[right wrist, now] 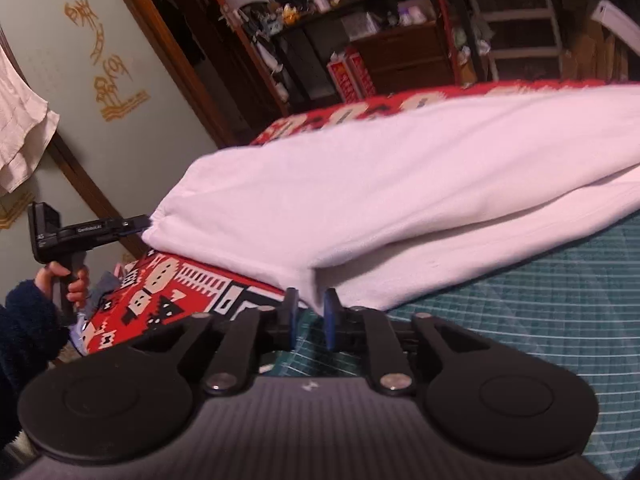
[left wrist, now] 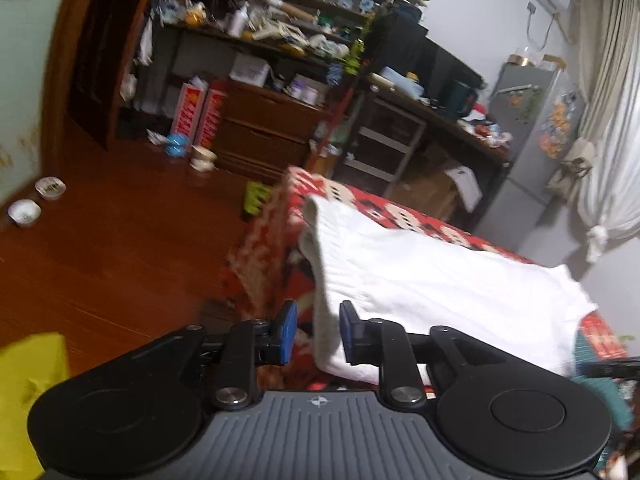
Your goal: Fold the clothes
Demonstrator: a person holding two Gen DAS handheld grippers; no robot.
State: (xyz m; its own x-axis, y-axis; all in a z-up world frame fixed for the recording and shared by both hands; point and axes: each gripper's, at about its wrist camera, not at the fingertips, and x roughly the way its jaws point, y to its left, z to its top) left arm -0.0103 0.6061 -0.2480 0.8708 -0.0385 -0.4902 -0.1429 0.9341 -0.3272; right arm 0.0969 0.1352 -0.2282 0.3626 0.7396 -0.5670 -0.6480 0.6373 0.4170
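Observation:
A folded white garment [left wrist: 440, 288] lies on a bed covered by a red patterned blanket [left wrist: 360, 200]. Its near-left corner hangs between the blue pads of my left gripper [left wrist: 318, 320], whose jaws stand apart with a gap on the left side, so it is open. In the right wrist view the garment [right wrist: 380, 200] lies in two layers across the blanket [right wrist: 168, 292] and a green cutting mat [right wrist: 540, 300]. My right gripper [right wrist: 311, 312] is open, with the cloth's near corner just at its tips. The left gripper [right wrist: 148, 225] shows at the garment's far-left edge.
A hand [right wrist: 68, 280] in a dark fleece sleeve holds the left gripper's handle. Beyond the bed are a wooden floor [left wrist: 120, 248] with small bowls [left wrist: 50, 188], cluttered shelves [left wrist: 280, 32], a drawer cabinet [left wrist: 264, 128], a fridge [left wrist: 532, 132] and curtains [left wrist: 612, 140]. Something yellow [left wrist: 32, 380] sits at the lower left.

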